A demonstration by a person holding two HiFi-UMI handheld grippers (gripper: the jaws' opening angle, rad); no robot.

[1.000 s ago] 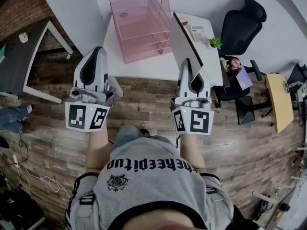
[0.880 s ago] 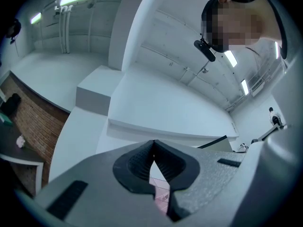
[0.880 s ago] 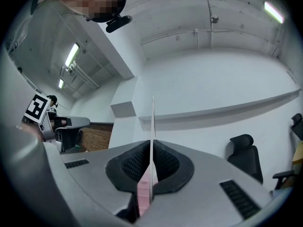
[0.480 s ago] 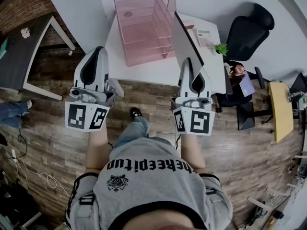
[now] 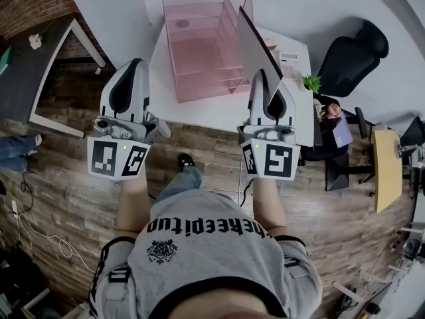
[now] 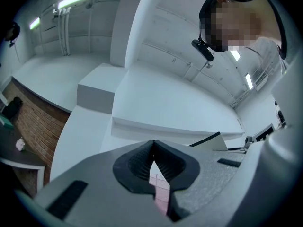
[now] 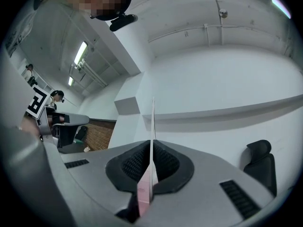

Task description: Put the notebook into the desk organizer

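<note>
Okay, looking down from the head view: the pink see-through plastic desk organizer point(image 5: 202, 52) sits on the white rectangular table point(image 5: 199, 111), toward the back. Its stepped tiers face me. Through the walls I make out only its own pink shelves, plus a small round mark on the top tier that I can't identify.

The thin grey-covered notebook point(image 5: 255, 50) is not in it yet. It's up in the air, standing on edge just right of the organizer over the table's right half. Its far corner overlaps the organizer's right wall from up here, and I can't tell if they touch.

The right gripper point(image 7: 151, 163) is clamped on the notebook's near edge, pads pressed on both faces with the cover rising straight up between them. The left gripper point(image 6: 153, 148) has its jaws pinched together at the tips on nothing, with a sliver of the pink organizer showing through the gap below. It hovers over the table's left front corner.

Around the table: loose white paper sheets point(image 5: 287, 50) lie behind the notebook, and a small green potted plant point(image 5: 311, 82) stands at the right edge. A black office chair point(image 5: 352, 52) is beyond that. A dark grey desk point(image 5: 30, 78) stands left, against a brick wall point(image 5: 26, 8), with wooden plank floor point(image 5: 199, 145) under me.
</note>
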